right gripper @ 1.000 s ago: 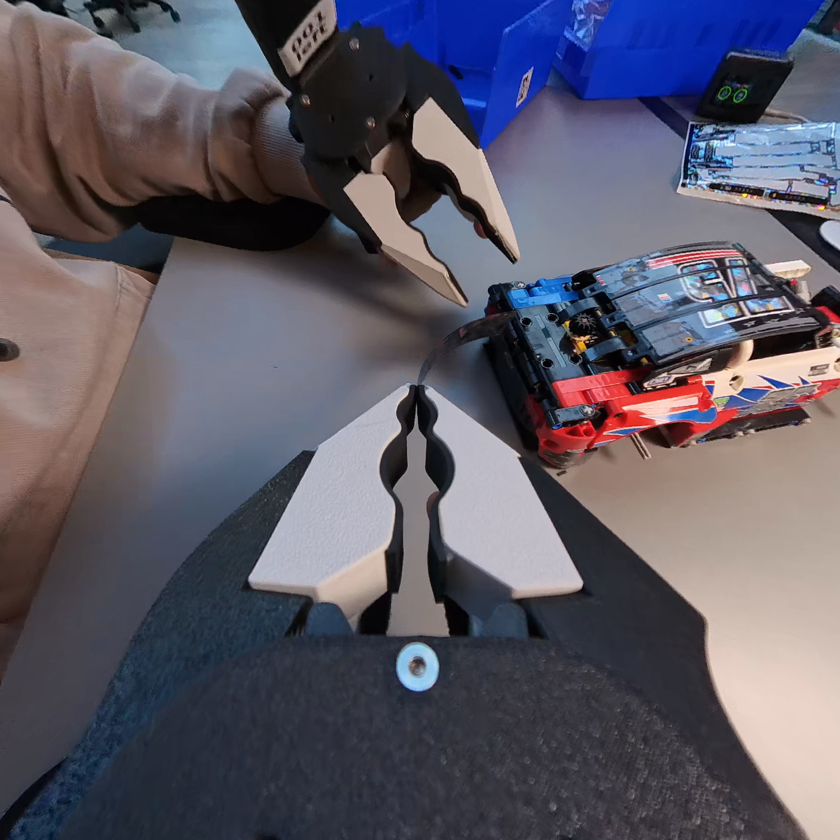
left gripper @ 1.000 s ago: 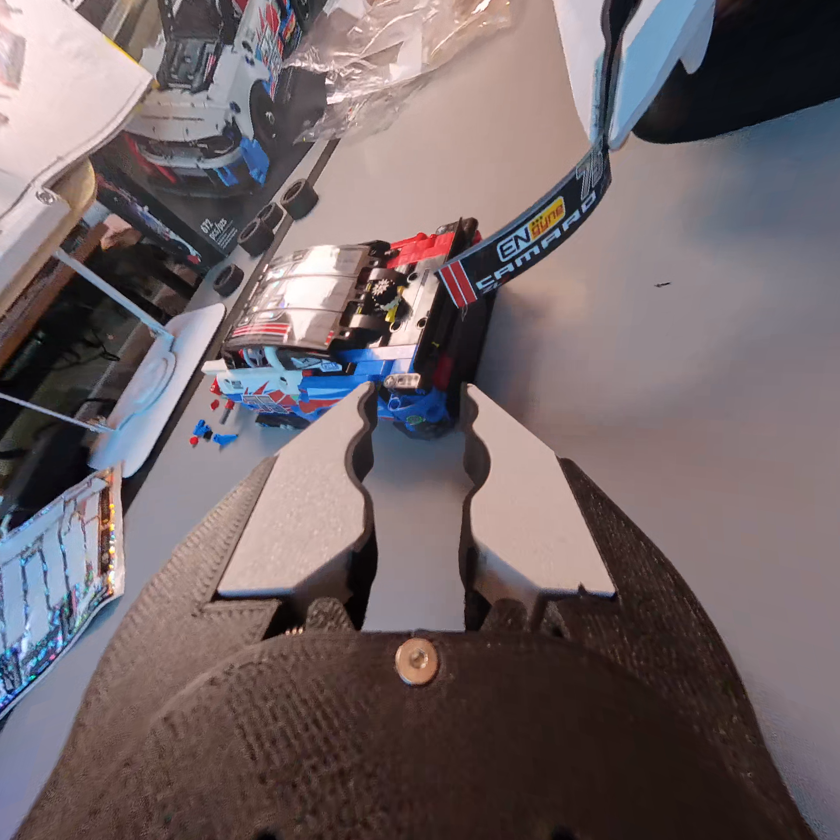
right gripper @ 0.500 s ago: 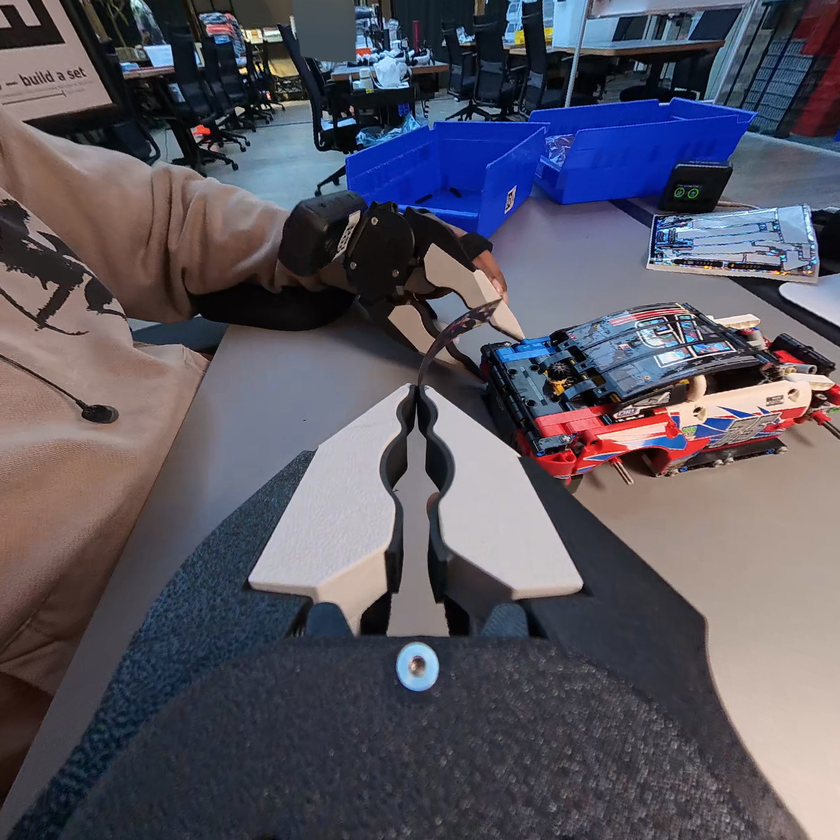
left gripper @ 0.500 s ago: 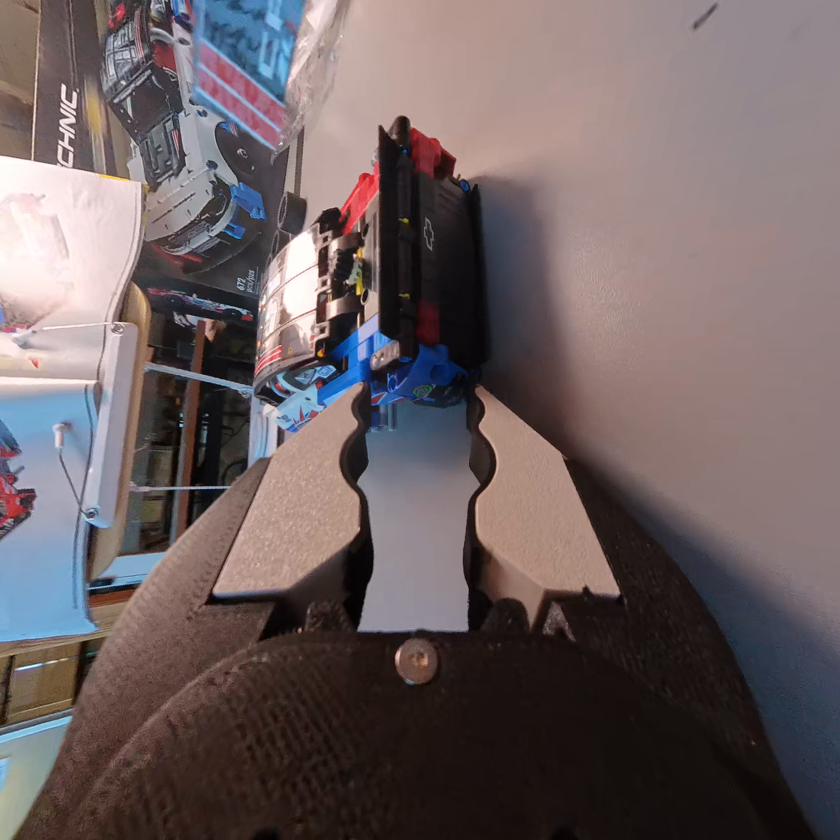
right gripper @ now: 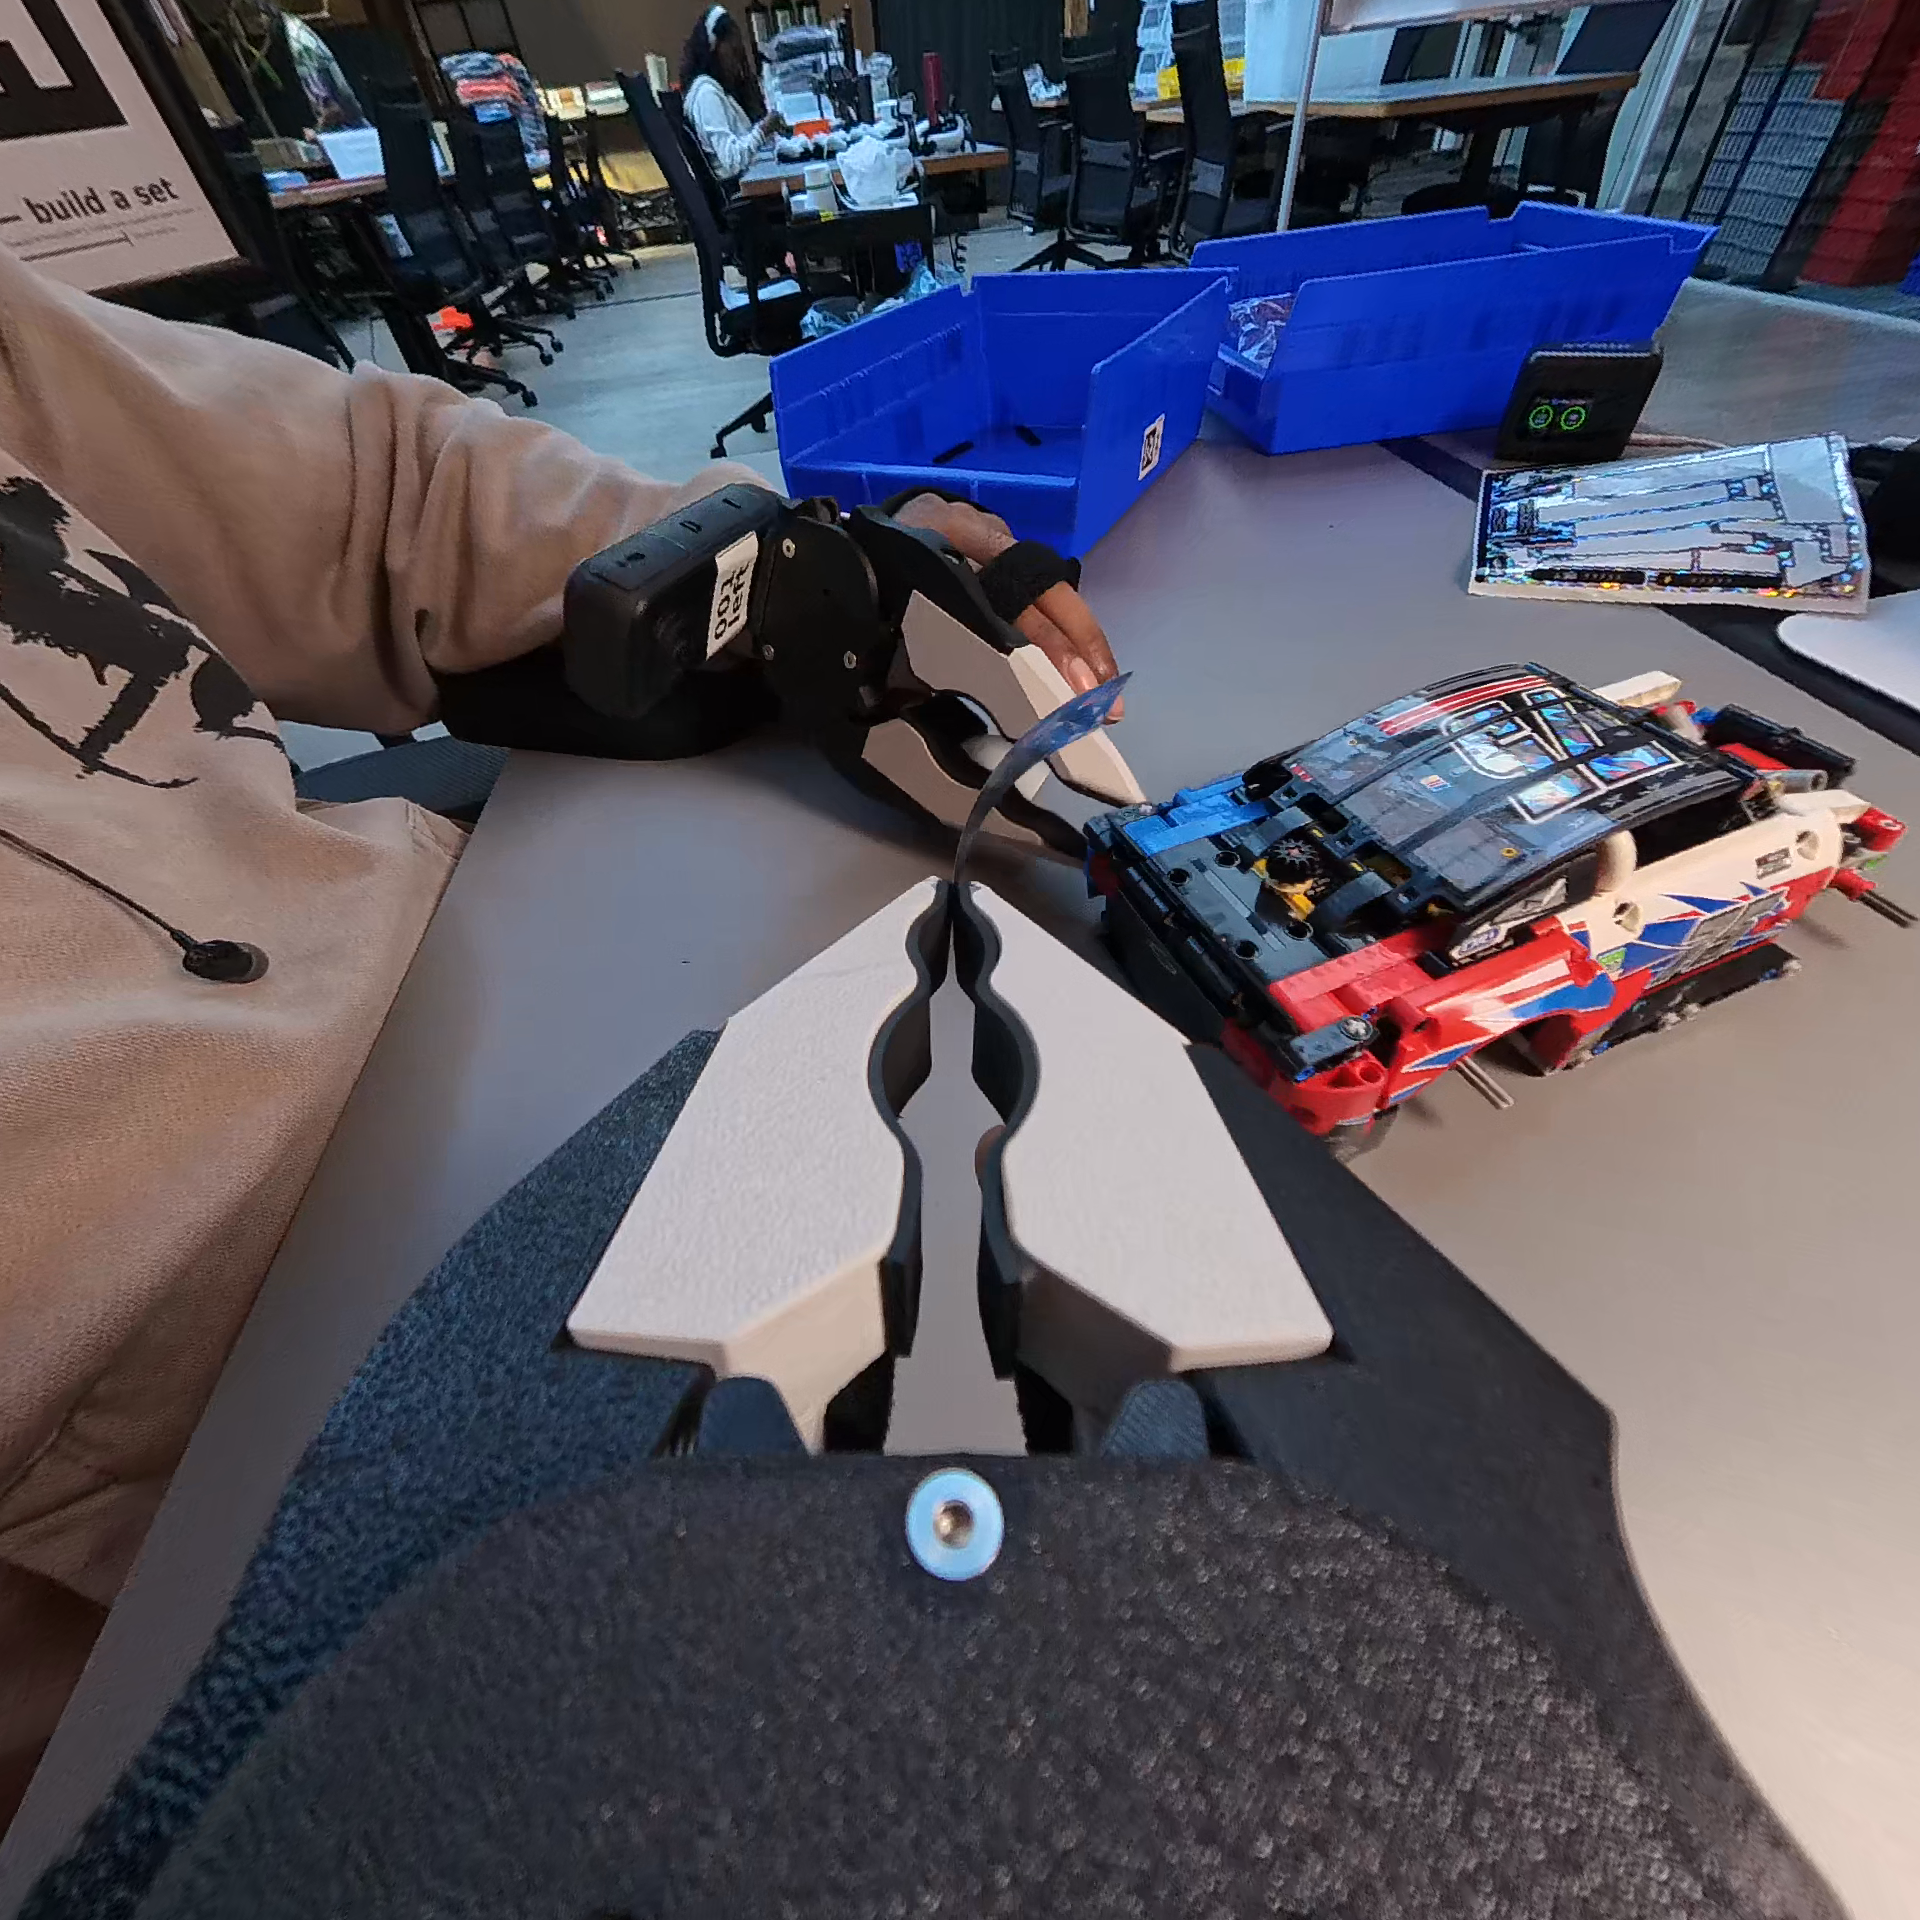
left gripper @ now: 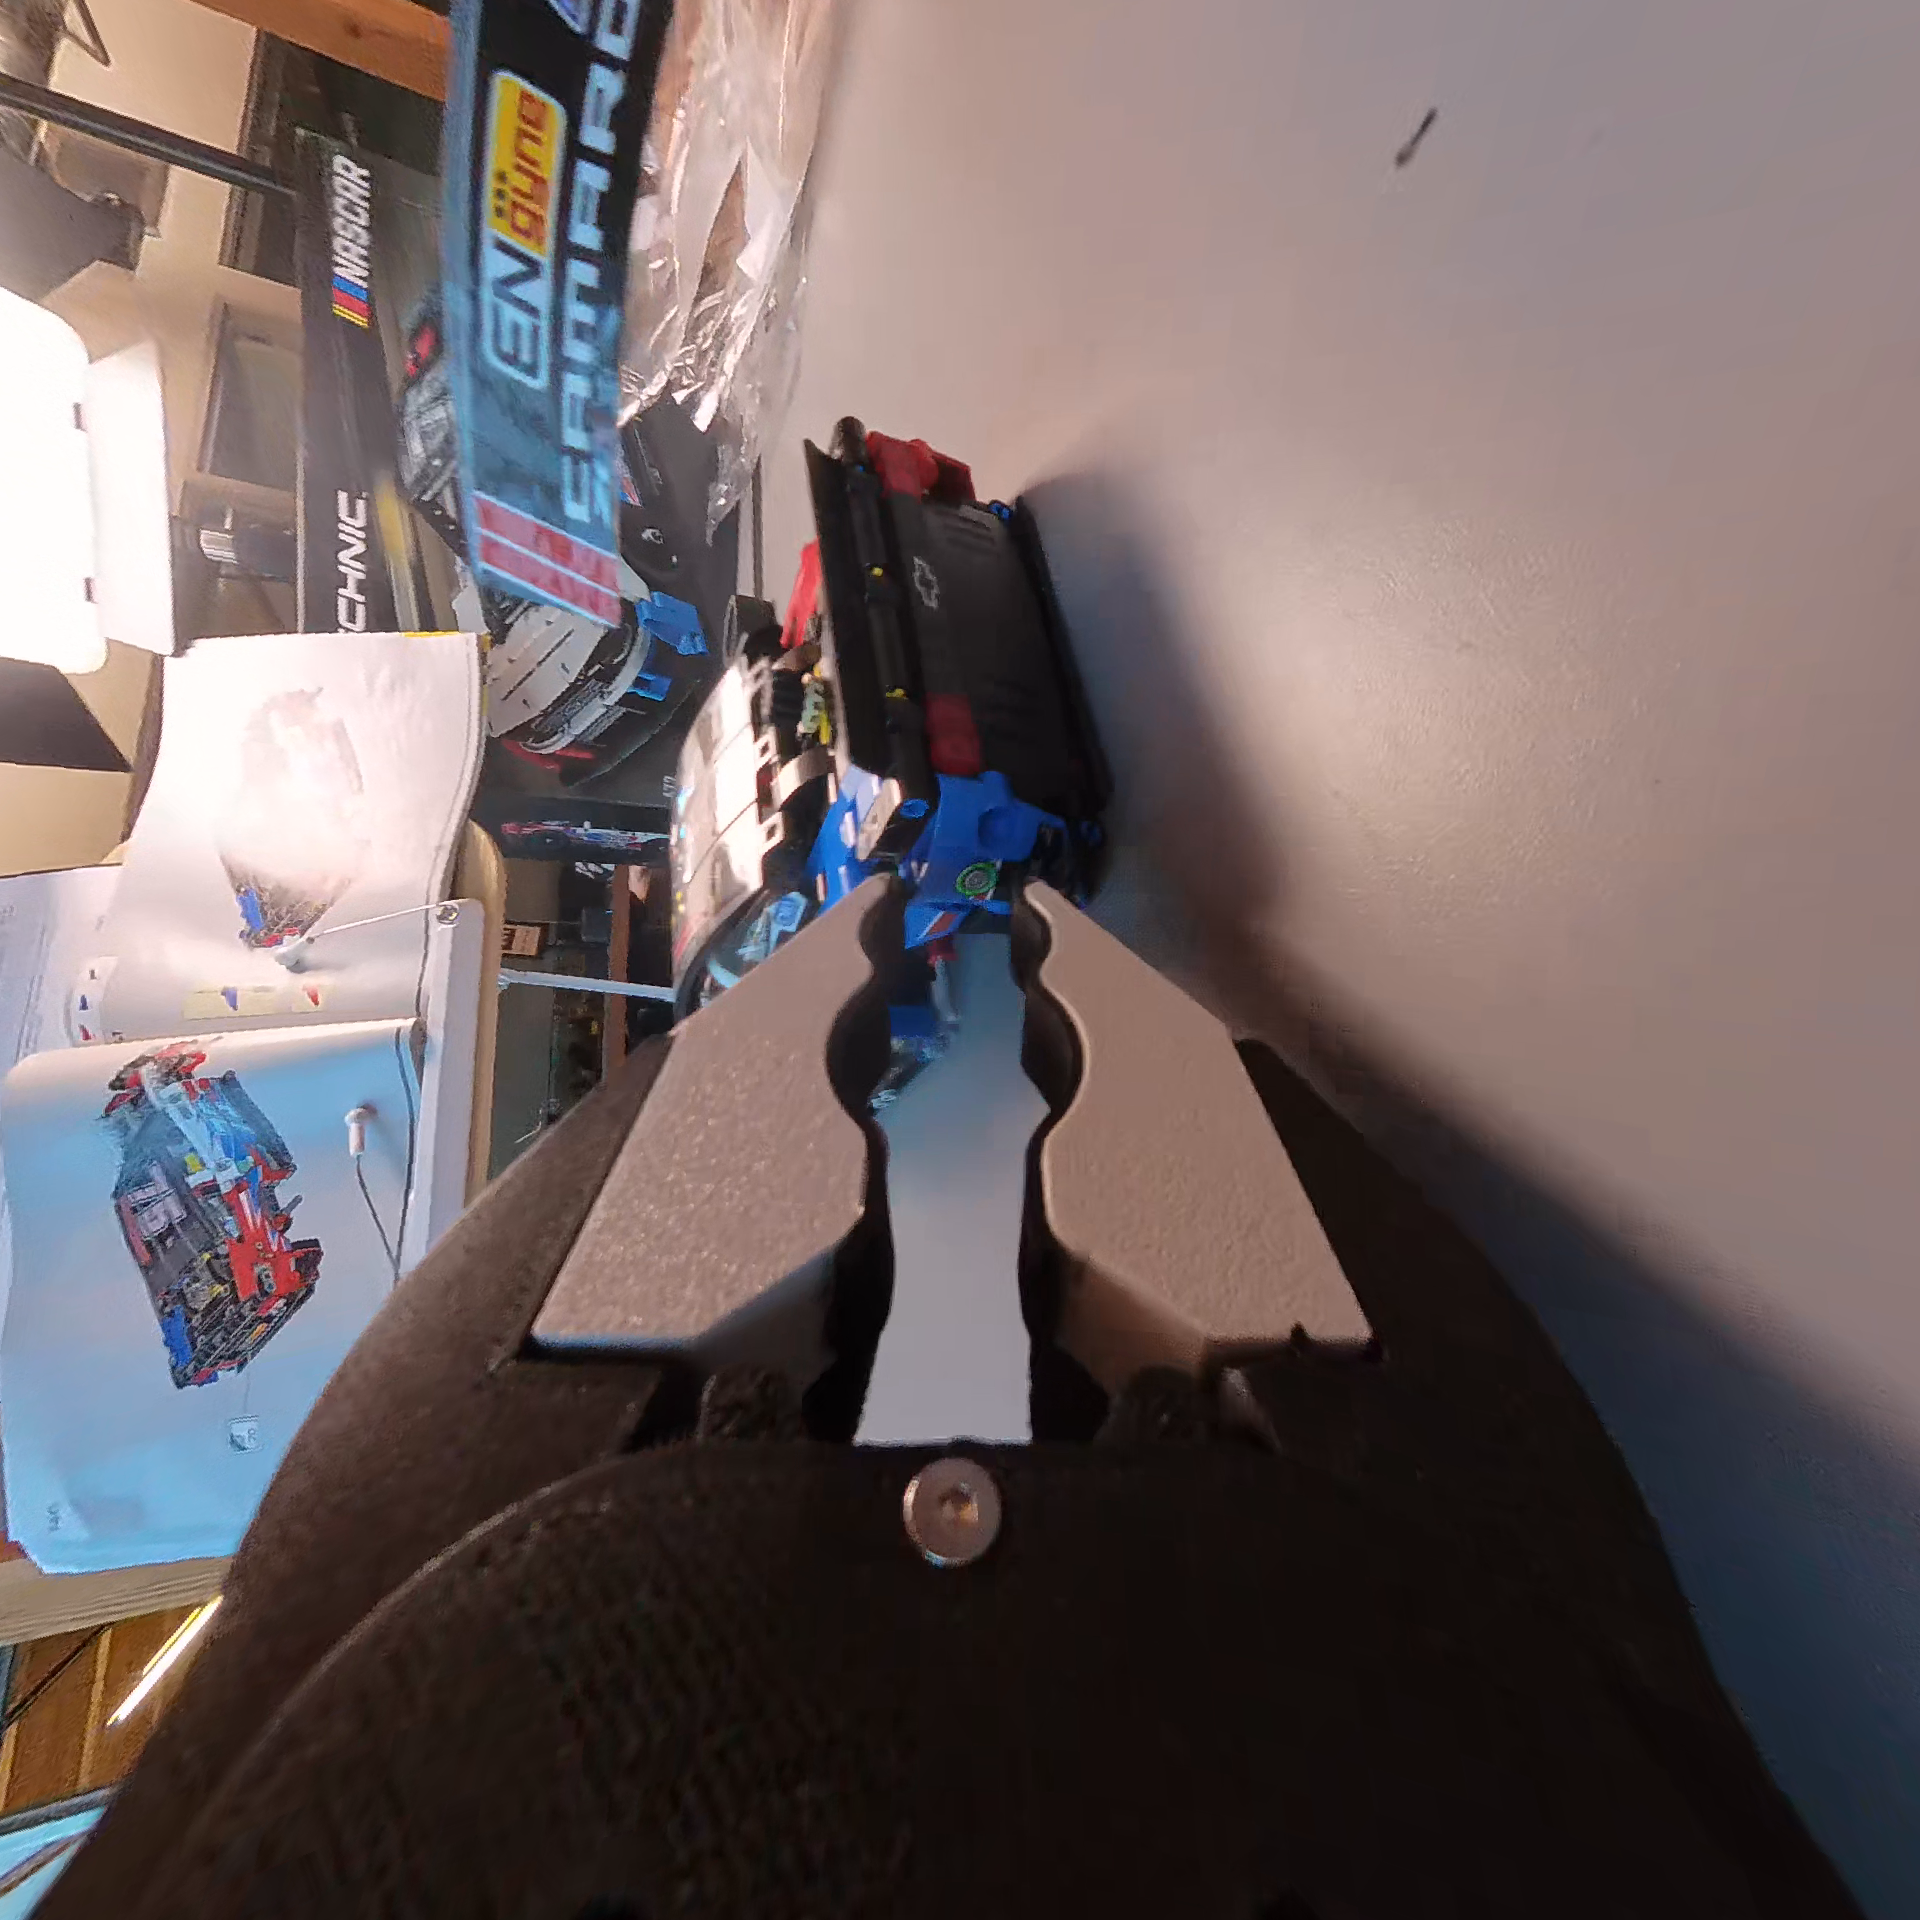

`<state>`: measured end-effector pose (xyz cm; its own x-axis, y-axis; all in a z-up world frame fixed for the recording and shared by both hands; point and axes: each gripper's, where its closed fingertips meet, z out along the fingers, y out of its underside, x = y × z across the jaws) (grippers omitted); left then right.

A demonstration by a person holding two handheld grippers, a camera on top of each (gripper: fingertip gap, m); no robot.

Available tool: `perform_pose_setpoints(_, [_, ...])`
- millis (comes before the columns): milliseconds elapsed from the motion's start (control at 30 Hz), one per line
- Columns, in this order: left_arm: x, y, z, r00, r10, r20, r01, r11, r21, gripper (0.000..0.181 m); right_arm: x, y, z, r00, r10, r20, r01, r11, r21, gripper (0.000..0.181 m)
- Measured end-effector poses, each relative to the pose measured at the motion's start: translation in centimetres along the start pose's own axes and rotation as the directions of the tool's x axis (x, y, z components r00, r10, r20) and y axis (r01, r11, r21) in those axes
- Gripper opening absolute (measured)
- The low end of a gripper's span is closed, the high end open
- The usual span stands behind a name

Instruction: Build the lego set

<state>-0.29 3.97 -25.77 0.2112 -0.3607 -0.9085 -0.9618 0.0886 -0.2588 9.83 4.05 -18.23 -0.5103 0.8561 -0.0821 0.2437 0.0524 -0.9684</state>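
The lego car (right gripper: 1507, 862), red, blue, white and black, lies on the grey table (right gripper: 1558, 1299); it also shows in the left wrist view (left gripper: 935, 644). My right gripper (right gripper: 951, 891) is shut on one end of a dark printed sticker strip (right gripper: 1039, 738), which curls up just behind the car's rear. The strip hangs blurred at the upper left of the left wrist view (left gripper: 540, 312). My left gripper (left gripper: 953, 899) is open, its tips on either side of the car's blue rear corner. In the right wrist view the left gripper (right gripper: 1070, 790) sits at that corner.
Two blue bins (right gripper: 987, 416) (right gripper: 1455, 312), a black device (right gripper: 1574, 400) and a shiny sticker sheet (right gripper: 1662, 520) stand behind the car. An instruction booklet on a stand (left gripper: 208, 1195), the set's box (left gripper: 353, 364) and a plastic bag (left gripper: 727, 260) lie past it. The tips of one gripper are about 12 centimeters away from the tips of the other.
My left gripper has tilted over and moved in on the car's blue rear corner, jaws a little narrower. My right gripper has risen with the strip, which now curls upward.
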Motion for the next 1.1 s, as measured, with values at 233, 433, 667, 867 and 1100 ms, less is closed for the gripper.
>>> perform_pose_setpoints(233, [-1.1, -1.3, -0.6, 0.994, -0.112, -0.01, 0.112, 0.992, 0.056, 0.0, 0.3, -0.3, -0.3, 1.0, 0.004, -0.012, -0.004, 1.0, 0.018, 0.0])
perform_pose_setpoints(433, [-3.2, -3.7, -0.8, 0.904, -0.401, -0.145, 0.42, 0.897, 0.139, 0.016, 0.8, -1.1, -1.0, 0.999, 0.011, -0.031, -0.009, 0.998, 0.06, 0.0])
perform_pose_setpoints(667, [-2.1, -3.6, 1.6, 0.82, -0.514, -0.251, 0.531, 0.847, 0.002, 0.006, 1.2, -1.6, -1.8, 0.998, 0.019, -0.055, -0.014, 0.996, 0.087, 0.0])
perform_pose_setpoints(867, [-1.9, -3.6, 1.7, 0.788, -0.56, -0.256, 0.565, 0.823, -0.062, 0.002, 1.3, -2.0, -2.1, 0.998, 0.019, -0.059, -0.013, 0.994, 0.107, 0.0])
perform_pose_setpoints(1100, [-3.0, -4.3, 0.5, 0.731, -0.617, -0.29, 0.637, 0.77, -0.031, 0.0, 1.1, -3.0, -3.1, 0.998, 0.008, -0.067, 0.002, 0.988, 0.152, 0.0])
